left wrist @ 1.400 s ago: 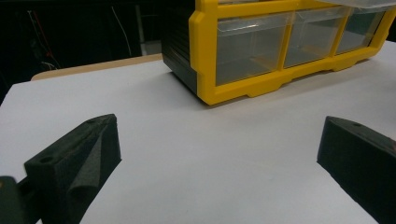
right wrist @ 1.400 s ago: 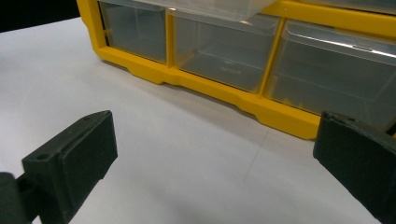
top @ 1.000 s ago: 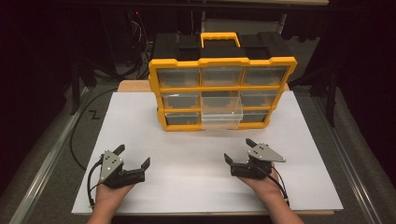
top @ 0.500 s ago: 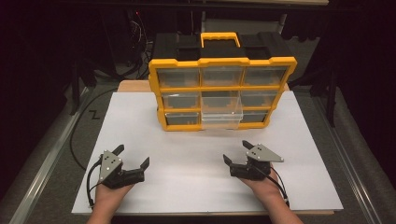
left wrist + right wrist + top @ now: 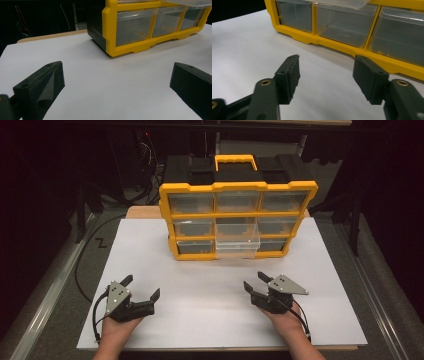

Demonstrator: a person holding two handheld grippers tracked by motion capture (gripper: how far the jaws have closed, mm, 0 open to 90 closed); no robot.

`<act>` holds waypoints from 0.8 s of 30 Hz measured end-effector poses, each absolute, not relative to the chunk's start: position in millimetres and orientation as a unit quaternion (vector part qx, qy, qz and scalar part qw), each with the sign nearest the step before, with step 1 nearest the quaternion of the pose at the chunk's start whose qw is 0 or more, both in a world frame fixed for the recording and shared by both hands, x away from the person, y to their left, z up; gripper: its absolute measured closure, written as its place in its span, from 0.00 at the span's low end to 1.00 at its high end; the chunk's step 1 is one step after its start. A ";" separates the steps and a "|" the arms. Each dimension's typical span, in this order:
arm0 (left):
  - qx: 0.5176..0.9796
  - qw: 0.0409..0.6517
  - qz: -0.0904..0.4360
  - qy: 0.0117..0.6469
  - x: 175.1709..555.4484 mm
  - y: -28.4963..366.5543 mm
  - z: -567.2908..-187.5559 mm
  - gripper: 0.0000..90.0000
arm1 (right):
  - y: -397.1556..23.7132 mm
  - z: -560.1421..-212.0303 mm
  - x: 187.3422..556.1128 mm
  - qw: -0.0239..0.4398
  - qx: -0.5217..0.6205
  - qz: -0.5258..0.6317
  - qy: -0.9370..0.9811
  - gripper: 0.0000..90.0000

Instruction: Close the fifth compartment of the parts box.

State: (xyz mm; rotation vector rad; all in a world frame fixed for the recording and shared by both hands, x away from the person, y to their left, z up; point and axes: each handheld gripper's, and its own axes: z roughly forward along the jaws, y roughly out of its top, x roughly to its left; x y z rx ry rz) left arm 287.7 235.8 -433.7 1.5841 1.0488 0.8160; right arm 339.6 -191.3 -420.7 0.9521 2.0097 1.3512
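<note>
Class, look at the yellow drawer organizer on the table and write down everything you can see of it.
The yellow drawer organizer is a plastic-looking case with a black back and a yellow carry handle on top. Its yellow frame holds nine clear drawers in three rows of three. It stands upright at the far side of the white board, front toward the person. The bottom middle drawer is pulled partway out; the rest are shut. The drawers look empty. Only the board touches it.

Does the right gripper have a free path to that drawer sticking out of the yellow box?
Probably yes. Bare white board lies between the right gripper and the protruding drawer; its jaws, just closing, hold nothing and point toward the box.
</note>
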 end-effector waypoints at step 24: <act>0.654 0.522 0.334 0.433 288.0 236.3 -433.8 0.00 | -194.0 -415.3 335.6 0.260 0.345 0.522 0.735 1.00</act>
